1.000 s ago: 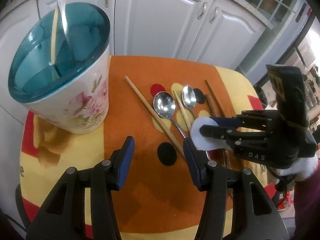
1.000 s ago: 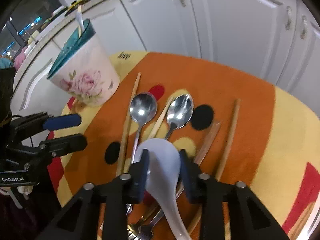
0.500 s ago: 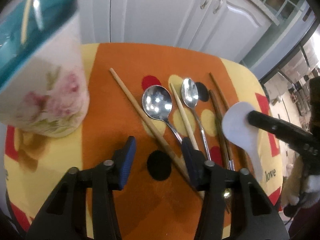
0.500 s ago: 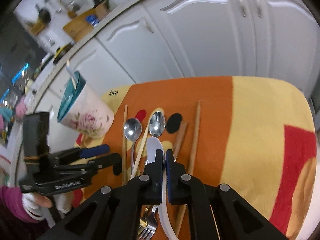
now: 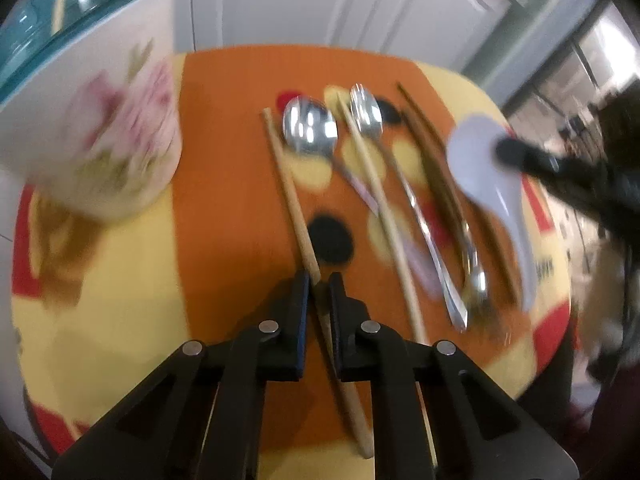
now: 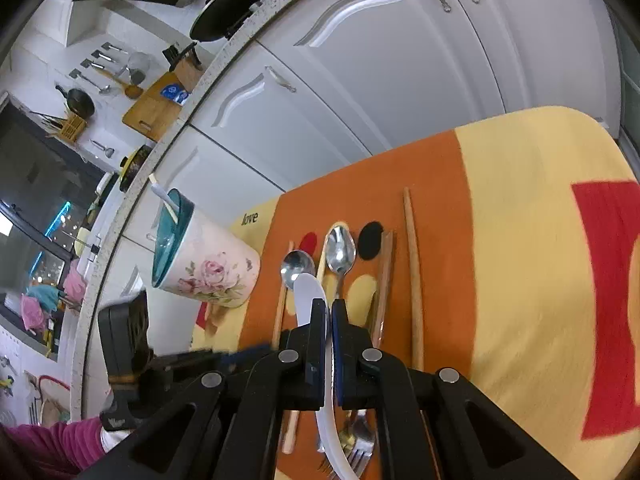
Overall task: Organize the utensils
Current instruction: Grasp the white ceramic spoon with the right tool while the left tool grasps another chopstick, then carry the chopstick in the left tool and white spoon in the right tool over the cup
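Note:
My left gripper (image 5: 319, 280) is shut on a light wooden chopstick (image 5: 288, 184) that lies on the orange and yellow mat (image 5: 224, 128). My right gripper (image 6: 328, 307) is shut on a white soup spoon (image 6: 307, 292) and holds it above the mat; the spoon also shows in the left wrist view (image 5: 484, 168). A floral holder with a teal inside (image 6: 200, 264) stands at the mat's left, with utensils in it; it also shows in the left wrist view (image 5: 92, 128). Two metal spoons (image 5: 310, 128) (image 5: 366, 114), more chopsticks (image 6: 412, 264) and a fork (image 6: 360, 444) lie on the mat.
White cabinet doors (image 6: 360, 80) stand behind the table. A counter with pans and a cutting board (image 6: 160, 108) runs at upper left. The mat's right yellow and red part (image 6: 540, 260) holds no utensils.
My left gripper has moved forward and down and closed on the light chopstick. My right gripper has closed on the white soup spoon and lifted it up and back.

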Demonstrator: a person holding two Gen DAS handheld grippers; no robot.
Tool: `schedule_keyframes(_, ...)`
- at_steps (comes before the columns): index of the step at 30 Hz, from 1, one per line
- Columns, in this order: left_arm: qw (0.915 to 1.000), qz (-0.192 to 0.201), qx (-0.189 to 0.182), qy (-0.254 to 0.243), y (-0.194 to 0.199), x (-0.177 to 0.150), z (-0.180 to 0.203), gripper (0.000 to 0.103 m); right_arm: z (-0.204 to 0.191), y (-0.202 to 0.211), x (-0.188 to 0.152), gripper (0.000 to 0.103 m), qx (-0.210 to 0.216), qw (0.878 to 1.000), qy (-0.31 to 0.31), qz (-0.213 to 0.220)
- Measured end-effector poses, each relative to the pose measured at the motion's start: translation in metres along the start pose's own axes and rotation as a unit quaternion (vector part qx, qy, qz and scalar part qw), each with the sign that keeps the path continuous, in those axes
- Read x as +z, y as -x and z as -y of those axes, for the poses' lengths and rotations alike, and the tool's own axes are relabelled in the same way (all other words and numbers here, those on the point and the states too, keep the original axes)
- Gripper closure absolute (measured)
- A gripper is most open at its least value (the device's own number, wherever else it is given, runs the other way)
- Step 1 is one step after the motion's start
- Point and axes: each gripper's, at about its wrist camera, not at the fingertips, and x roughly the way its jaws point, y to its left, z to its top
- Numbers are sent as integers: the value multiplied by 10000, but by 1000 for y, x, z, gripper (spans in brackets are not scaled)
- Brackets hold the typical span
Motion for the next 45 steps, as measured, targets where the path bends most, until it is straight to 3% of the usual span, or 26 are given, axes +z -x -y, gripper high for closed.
schedule_keyframes(5, 9996, -164, 14, -215, 10, -20, -1, 95, 0, -6, -13, 100, -312, 9994, -83, -136)
schedule_keyframes(8, 9997, 62, 134, -187, 20, -15, -6, 93, 4, -9, -18, 100, -440, 9986, -127, -283)
schedule_keyframes(10, 9994, 222, 216, -159, 22, -8, -6, 81, 6, -10, -21, 100, -510, 9979, -84, -385)
schedule_keyframes(13, 9989, 376, 252, -88, 18, 8, -4, 73, 9, -18, -22, 100, -637, 9961, -48, -616)
schedule_keyframes(17, 9981, 333, 525, -18, 2, 23, -2, 72, 9, -29, -20, 94, -768, 9925, 205, -925)
schedule_keyframes(20, 9975, 269, 659, 21, -5, 28, -2, 70, 10, -33, -16, 80, -797, 9908, 380, -1030)
schedule_keyframes(24, 9968, 279, 748, 90, -15, 34, -3, 70, 8, -40, -10, 80, -820, 9875, 726, -1138)
schedule_keyframes(26, 9967, 295, 756, 53, -17, 36, -1, 72, 6, -44, -11, 86, -723, 9871, 815, -1173)
schedule_keyframes(27, 9967, 309, 749, 35, -17, 36, -1, 84, 4, -45, -12, 88, -704, 9863, 890, -1193)
schedule_keyframes(28, 9970, 325, 704, 3, -16, 35, -1, 96, 2, -44, -14, 91, -727, 9854, 983, -1185)
schedule_keyframes(31, 9985, 297, 453, 56, -9, 29, -5, 97, -3, -32, -16, 100, -587, 9875, 1024, -1044)
schedule_keyframes(35, 9986, 460, 157, 229, 12, 23, -10, 98, -12, -8, -14, 100, -550, 9905, 1023, -733)
schedule_keyframes(45, 9881, 1445, -281, 454, 105, 23, -17, 98, -68, 40, 8, 100, -75, 9936, 1091, 271)
